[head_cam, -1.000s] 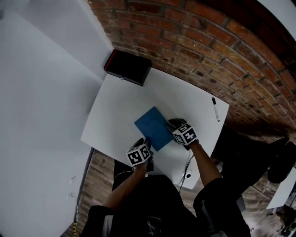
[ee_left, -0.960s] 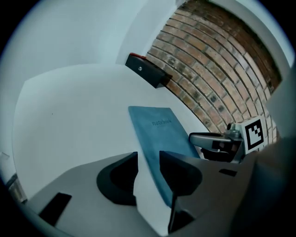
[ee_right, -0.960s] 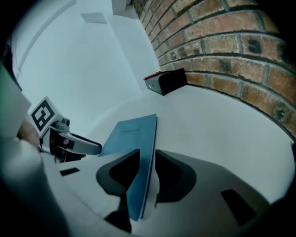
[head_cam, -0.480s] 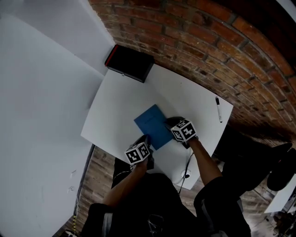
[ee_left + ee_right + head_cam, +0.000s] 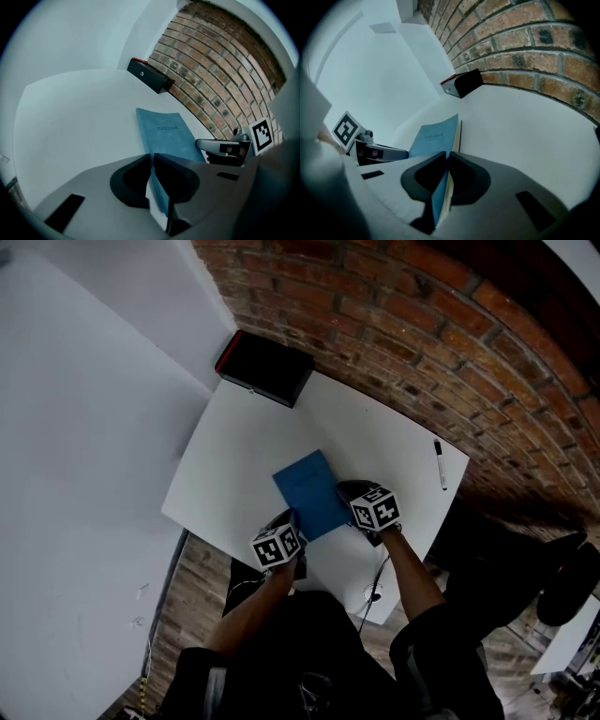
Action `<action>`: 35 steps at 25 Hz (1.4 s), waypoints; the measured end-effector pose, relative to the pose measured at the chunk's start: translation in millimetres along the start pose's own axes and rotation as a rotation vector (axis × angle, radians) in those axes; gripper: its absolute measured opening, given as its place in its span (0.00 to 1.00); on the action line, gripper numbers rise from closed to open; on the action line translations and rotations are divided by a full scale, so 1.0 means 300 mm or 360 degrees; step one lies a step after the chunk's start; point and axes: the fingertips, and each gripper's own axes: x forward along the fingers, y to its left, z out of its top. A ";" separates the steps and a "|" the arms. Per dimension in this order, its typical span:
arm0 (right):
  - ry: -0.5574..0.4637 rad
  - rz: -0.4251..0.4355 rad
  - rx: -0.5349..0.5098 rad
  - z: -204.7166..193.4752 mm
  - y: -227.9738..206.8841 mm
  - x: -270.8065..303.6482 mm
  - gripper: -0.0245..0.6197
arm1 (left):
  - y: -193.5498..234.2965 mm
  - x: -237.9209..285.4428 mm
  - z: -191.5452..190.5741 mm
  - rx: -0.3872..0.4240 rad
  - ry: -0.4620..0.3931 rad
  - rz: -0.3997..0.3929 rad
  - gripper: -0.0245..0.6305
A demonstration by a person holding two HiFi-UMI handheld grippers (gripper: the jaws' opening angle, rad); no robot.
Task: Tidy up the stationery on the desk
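On the desk [image 5: 244,456], closed black box [image 5: 265,369] stands apart from blue notebook [image 5: 312,491].

**Layout of the desk, read from my two pairs of jaws**

The notebook [image 5: 309,486] lies on the desk [image 5: 375,432]. One near edge of it is between the jaws of my left gripper [image 5: 152,180] and the opposite edge between the jaws of my right gripper [image 5: 446,180]. Both pairs have just been closing and press on it. The rest of the notebook stretches ahead of both pairs. Beyond it, well ahead of the jaws, the box [image 5: 149,76] sits at the desk's far corner, against the wall [image 5: 422,324]. The pen [image 5: 439,463] lies well to the right of the right jaws, near the desk's right edge. The right gripper stands just right of the left jaws, across the notebook.
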 end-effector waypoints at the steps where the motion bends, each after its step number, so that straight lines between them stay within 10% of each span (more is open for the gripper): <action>1: -0.0010 -0.0006 0.0008 0.001 0.004 -0.003 0.10 | 0.003 -0.001 0.007 0.0010 0.0000 -0.0003 0.10; 35: -0.0100 -0.0391 0.0390 -0.018 0.041 0.048 0.10 | 0.104 0.016 0.138 0.0470 0.0262 -0.0301 0.07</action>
